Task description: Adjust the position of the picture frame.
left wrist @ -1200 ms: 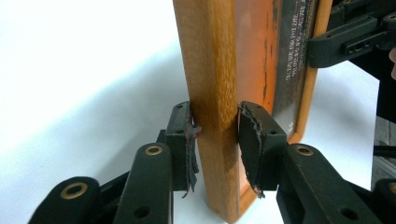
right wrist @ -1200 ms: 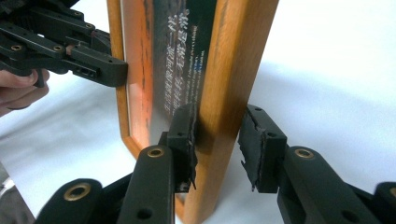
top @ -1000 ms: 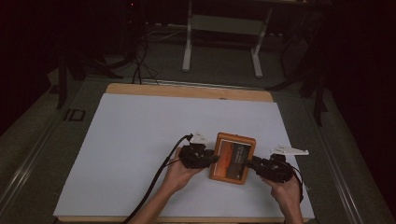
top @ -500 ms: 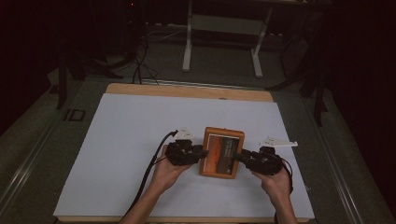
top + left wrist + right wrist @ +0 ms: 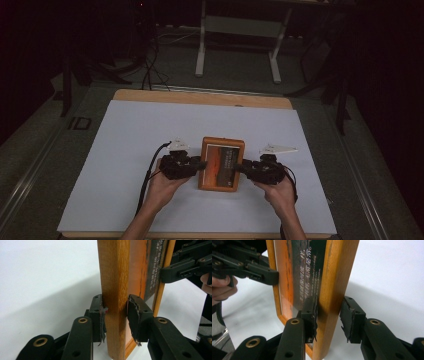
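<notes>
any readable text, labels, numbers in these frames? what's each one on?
"ID", or a mark shaped like it: on the dark floor left of the table, high view.
White lines of characters on the dark print in the wooden frame: in the right gripper view too blurred to read; in the left gripper view edge-on and unreadable.
No other text found.

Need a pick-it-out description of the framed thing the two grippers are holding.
On the white sheet covering the table, look near the front edge, between the person's two hands. The wooden picture frame sits there, with the left gripper clamped on one side rail and the right gripper at the opposite rail. It is the sole orange-brown object, holding a dark print with pale lettering.
</notes>
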